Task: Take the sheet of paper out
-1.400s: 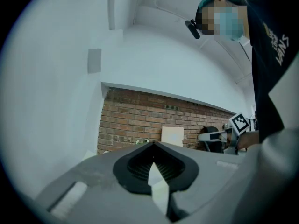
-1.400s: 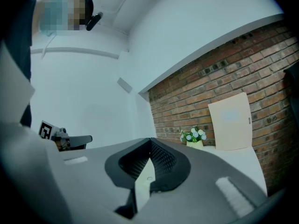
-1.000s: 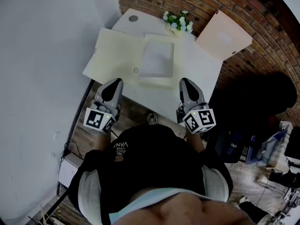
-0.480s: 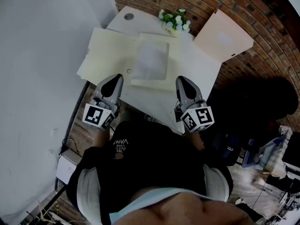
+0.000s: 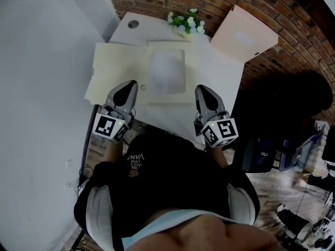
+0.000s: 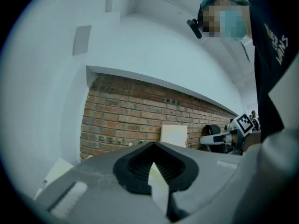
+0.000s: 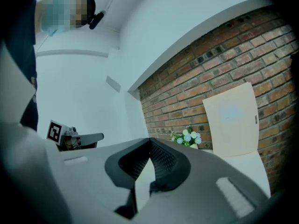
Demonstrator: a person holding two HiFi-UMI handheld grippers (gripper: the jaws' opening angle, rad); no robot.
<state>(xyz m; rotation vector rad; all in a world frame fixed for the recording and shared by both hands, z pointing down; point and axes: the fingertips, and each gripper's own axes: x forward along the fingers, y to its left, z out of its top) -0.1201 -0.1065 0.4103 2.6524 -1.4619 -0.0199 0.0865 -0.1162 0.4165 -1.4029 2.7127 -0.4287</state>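
Note:
An open cream folder (image 5: 116, 73) lies on the white table (image 5: 220, 82). A pale sheet of paper (image 5: 167, 71) rests on its right half. My left gripper (image 5: 127, 88) is shut and empty, its tip over the folder's near edge. My right gripper (image 5: 203, 93) is also shut and empty, over the table just right of the folder's near right corner. In the left gripper view the jaws (image 6: 153, 146) meet with nothing between them. The right gripper view shows the same of its own jaws (image 7: 149, 141). Both point level towards the brick wall.
A small pot of white flowers (image 5: 184, 22) stands at the table's back. A cream board (image 5: 243, 33) leans on the brick wall at the back right. A round cable hole (image 5: 134, 23) sits in the back left corner. A white wall runs along the left.
Both grippers have moved forward over the table, the left one farther, so its tip now overlaps the folder's near edge. Both stay shut.

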